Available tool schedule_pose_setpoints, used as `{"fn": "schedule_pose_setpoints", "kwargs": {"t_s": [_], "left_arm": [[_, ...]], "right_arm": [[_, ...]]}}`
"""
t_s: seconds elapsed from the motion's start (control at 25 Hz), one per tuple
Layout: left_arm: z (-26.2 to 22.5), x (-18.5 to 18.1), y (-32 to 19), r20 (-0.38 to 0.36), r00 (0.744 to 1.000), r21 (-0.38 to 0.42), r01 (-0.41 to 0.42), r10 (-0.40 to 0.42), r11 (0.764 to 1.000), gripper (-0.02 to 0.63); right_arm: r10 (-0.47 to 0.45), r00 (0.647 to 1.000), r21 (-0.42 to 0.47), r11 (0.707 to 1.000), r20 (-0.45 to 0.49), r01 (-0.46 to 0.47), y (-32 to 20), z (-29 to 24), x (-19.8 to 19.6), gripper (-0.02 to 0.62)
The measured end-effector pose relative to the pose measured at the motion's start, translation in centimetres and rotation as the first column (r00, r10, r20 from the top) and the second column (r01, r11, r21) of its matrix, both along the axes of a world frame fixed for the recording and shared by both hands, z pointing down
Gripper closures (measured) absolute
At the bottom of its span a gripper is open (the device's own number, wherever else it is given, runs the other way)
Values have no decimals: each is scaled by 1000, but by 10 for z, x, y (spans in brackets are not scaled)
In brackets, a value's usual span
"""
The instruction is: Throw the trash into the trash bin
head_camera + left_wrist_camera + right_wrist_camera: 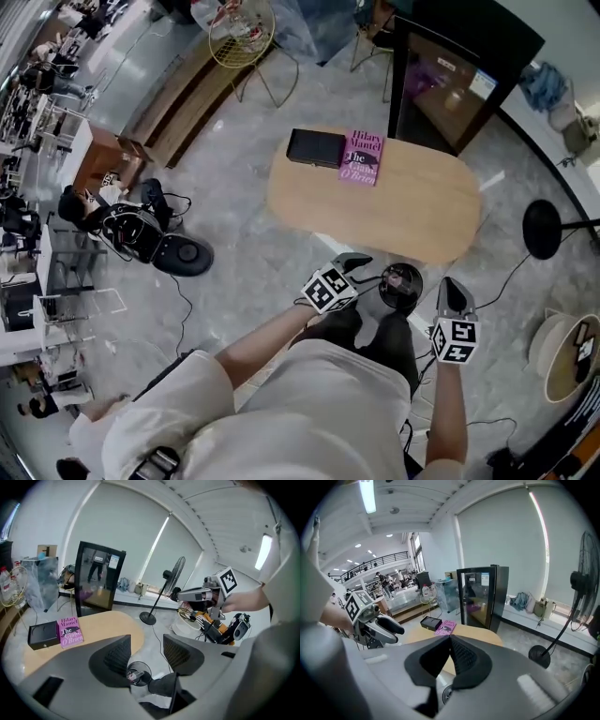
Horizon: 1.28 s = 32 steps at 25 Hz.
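Observation:
A small round black trash bin (400,286) stands on the floor by the person's dark trouser legs, just in front of the table. Crumpled trash (133,675) lies inside the bin (138,674). My left gripper (361,270) hovers left of the bin and well above it; in the left gripper view it (146,645) is open, with nothing between the pads. My right gripper (454,284) is right of the bin. In its own view it (450,639) is shut, tips touching, with nothing in them. Each gripper shows in the other's view: the right (206,593) and the left (377,623).
An oval wooden table (403,211) carries a pink book (361,157) and a black box (315,147). Behind it stands a black glass-door cabinet (455,66). A floor fan's base (541,228) and a white round basket (562,352) are at the right. Cables run across the floor.

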<state>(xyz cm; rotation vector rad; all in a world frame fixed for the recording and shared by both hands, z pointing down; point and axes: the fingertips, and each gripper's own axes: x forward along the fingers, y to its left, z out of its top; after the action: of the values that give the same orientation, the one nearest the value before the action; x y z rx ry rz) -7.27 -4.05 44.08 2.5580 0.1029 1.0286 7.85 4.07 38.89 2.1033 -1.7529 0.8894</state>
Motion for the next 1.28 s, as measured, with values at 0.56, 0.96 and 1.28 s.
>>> {"fn": "schedule_pose_setpoints", "kwargs": {"t_s": [0.56,0.96,1.28], "left_arm": [[-143,-16,1,-233,972,-61,18,-31,998,442],[-201,2,20,-268,960,37,90,-77,995,505],[-248,0,33,-350,919,93,224,-179,970,600]], "right_arm": [[132,989,114,986,-66,-124,63,-136,-12,584],[129,987,204,973,-97,-107,106,-190,16,584],[55,986,255,967,-156,-13,130,-226,35,584]]}}
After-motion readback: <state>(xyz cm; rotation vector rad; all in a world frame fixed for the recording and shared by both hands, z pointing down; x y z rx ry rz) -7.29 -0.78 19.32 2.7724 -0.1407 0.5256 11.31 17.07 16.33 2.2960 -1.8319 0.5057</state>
